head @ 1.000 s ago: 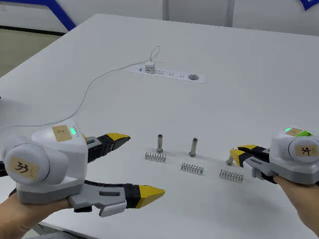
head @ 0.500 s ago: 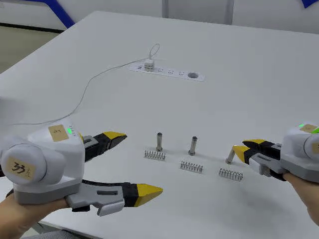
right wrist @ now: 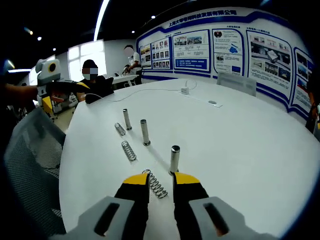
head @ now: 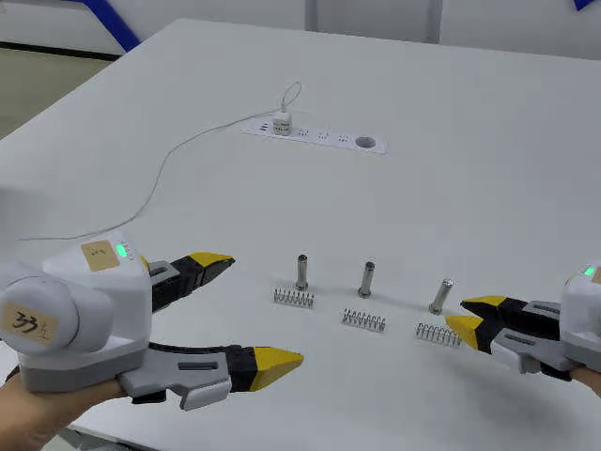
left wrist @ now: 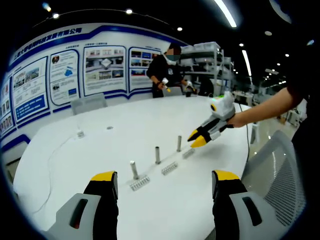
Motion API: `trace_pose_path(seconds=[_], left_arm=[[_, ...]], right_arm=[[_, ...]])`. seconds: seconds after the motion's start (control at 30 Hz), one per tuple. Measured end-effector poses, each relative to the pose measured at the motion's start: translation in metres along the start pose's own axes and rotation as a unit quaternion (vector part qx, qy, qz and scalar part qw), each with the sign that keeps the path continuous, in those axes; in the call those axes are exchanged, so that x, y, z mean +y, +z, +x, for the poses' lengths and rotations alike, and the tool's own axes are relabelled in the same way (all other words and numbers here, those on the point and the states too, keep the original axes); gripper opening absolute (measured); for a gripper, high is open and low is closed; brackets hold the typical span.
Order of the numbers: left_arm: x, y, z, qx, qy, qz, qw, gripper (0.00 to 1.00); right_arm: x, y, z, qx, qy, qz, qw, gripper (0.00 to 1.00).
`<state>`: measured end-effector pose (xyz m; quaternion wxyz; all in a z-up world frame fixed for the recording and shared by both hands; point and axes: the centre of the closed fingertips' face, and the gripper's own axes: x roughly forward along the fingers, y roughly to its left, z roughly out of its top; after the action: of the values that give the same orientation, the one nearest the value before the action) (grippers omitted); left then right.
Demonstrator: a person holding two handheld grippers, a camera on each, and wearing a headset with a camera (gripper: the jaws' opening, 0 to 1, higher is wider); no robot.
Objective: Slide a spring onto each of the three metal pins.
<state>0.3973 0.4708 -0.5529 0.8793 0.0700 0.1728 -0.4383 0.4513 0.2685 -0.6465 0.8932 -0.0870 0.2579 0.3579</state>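
The right gripper [right wrist: 161,182] has its yellow-tipped black jaws parted by a narrow gap and grips nothing. In its own view the small coiled steel-wire spring [right wrist: 155,184] lies on its side right at that gap, its near end reaching in between the two tips; whether a tip already touches the coil is hard to tell from this angle. The spring's long axis runs away from the tips and a little leftward in that view, so the gripper meets it nearly end-on. I judge a pinch here would take it across its width near one end. Just beyond the coil, slightly to its right and apart from it, stands the short upright metal pin with a rounded cap [right wrist: 173,159], so the spring must be turned from lying to upright to go over it. Farther along the white table [head: 488,169] in the head view stand the middle pin [head: 366,278] and the left pin [head: 302,271], with the middle spring [head: 362,320] and the left spring [head: 293,297] each lying flat just in front of its pin; none is threaded. The left gripper [head: 254,308], jaws spread wide and empty, hangs well to the left of the row, much farther from any spring than the right one is from its own.
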Motion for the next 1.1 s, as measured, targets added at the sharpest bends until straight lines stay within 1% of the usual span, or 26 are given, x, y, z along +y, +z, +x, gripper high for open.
trace_pose_path(seconds=[0.13, 0.27, 0.5, 0.57, 0.67, 0.77, 0.8, 0.83, 0.87, 0.97, 1.1], left_arm=[[0.002, -0.002, 0.002, 0.003, 0.002, -0.001, 1.0, 0.79], [0.004, -0.006, 0.003, 0.008, 0.001, -0.004, 1.0, 0.79], [0.006, -0.011, 0.004, 0.016, 0.001, -0.008, 0.9998, 0.79], [0.006, -0.011, 0.005, 0.018, -0.002, -0.011, 0.9998, 0.79], [0.005, -0.014, 0.007, 0.021, -0.004, -0.012, 0.9997, 0.78], [0.006, -0.016, 0.008, 0.026, -0.005, -0.014, 0.9996, 0.78], [0.005, -0.017, 0.008, 0.027, -0.005, -0.015, 0.9995, 0.78], [0.006, -0.017, 0.008, 0.027, -0.005, -0.015, 0.9995, 0.78], [0.006, -0.016, 0.009, 0.025, -0.004, -0.019, 0.9995, 0.78], [0.007, -0.013, 0.01, 0.018, -0.002, -0.026, 0.9995, 0.78], [0.006, -0.012, 0.012, 0.019, -0.003, -0.024, 0.9995, 0.78]], right_arm=[[0.004, -0.007, 0.003, 0.016, 0.026, -0.016, 0.9994, 0.2], [0.004, -0.016, 0.006, 0.035, 0.041, -0.031, 0.998, 0.21], [0.006, -0.026, 0.008, 0.052, 0.066, -0.057, 0.9948, 0.21], [0.006, -0.026, 0.01, 0.052, 0.071, -0.059, 0.9944, 0.21], [0.007, -0.026, 0.012, 0.045, 0.083, -0.057, 0.9939, 0.21], [0.012, -0.03, 0.014, 0.051, 0.1, -0.061, 0.9918, 0.21], [0.017, -0.024, 0.015, 0.029, 0.116, -0.094, 0.9884, 0.2], [0.019, -0.023, 0.013, 0.026, 0.117, -0.084, 0.9893, 0.2], [0.019, -0.028, 0.008, 0.036, 0.113, -0.075, 0.9901, 0.19], [0.022, -0.029, 0.005, 0.03, 0.124, -0.077, 0.9888, 0.15], [0.022, -0.029, 0.006, 0.027, 0.129, -0.081, 0.9879, 0.13]])
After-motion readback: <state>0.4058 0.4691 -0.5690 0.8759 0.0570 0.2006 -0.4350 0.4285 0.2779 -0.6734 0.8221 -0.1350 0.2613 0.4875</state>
